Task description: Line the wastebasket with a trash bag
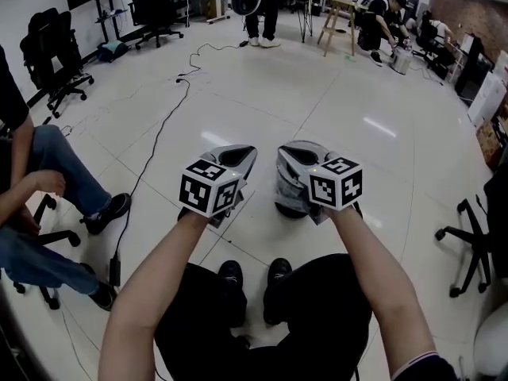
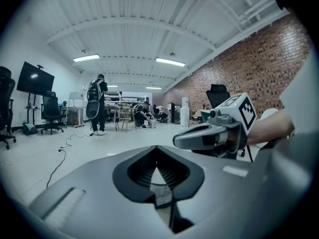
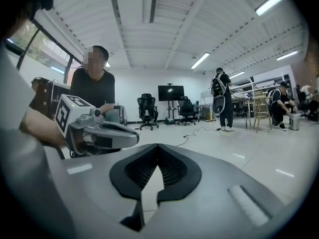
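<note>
Both grippers are held up side by side at chest height, pointing forward over the floor. My left gripper [image 1: 240,155] [image 2: 157,148] has its jaws shut. A crinkled bit of clear plastic [image 2: 162,192] shows through the gap below its tips; I cannot tell whether it is pinched. My right gripper [image 1: 290,152] [image 3: 158,148] is shut with nothing between its jaws. The dark wastebasket [image 1: 286,206] stands on the floor just beyond my feet, mostly hidden behind the right gripper. Clear, greyish trash-bag film [image 1: 282,185] shows around its top.
A seated person [image 1: 36,189] is close on the left, with a black cable [image 1: 151,165] running across the white floor beside them. An office chair [image 1: 476,240] stands at the right. More people, chairs and a wooden stool [image 1: 337,18] are at the far end.
</note>
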Demonstrator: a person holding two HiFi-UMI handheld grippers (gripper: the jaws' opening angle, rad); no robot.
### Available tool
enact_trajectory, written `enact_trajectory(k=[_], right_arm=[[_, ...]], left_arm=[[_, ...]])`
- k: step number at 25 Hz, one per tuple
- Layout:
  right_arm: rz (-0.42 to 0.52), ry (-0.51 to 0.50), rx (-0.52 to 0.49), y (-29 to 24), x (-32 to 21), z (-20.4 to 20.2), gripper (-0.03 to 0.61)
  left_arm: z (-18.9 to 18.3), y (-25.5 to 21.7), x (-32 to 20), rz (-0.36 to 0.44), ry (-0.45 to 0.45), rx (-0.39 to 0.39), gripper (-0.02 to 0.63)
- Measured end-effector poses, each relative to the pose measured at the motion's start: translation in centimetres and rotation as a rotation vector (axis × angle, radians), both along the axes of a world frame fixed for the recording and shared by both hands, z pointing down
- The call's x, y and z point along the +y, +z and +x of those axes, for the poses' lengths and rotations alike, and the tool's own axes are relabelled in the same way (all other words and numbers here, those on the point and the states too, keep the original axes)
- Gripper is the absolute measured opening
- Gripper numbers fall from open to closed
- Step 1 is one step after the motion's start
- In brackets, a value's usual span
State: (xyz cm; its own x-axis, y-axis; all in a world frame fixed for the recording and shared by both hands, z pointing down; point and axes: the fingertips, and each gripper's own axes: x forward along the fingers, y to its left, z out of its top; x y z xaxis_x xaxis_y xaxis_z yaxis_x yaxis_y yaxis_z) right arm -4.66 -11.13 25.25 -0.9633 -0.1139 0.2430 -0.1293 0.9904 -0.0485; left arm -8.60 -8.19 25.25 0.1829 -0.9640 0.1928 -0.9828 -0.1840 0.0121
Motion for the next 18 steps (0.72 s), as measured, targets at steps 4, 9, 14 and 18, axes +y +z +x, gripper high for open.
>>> enact_trajectory(k=[4, 9, 14, 18], right_arm=[[0.022, -0.023, -0.029, -0.1, 1.3, -0.1, 0.002], [0.040, -0.032, -0.040, 0.2, 1.9, 0.2, 0.000], [0.032, -0.023, -0.049, 0.2, 1.6, 0.6, 0.000], [0.047, -0.027, -0.050, 0.0, 1.8, 0.8, 0.000]], left_arm=[[-0.1, 0.4, 0.0, 0.014, -0.018, 0.046, 0.012], [0.9, -0.1, -0.1, 0.051, -0.003, 0.056, 0.012], [1.5, -0.2, 0.2, 0.056, 0.011, 0.049, 0.012], [1.4, 0.1, 0.3, 0.046, 0.010, 0.043, 0.011]])
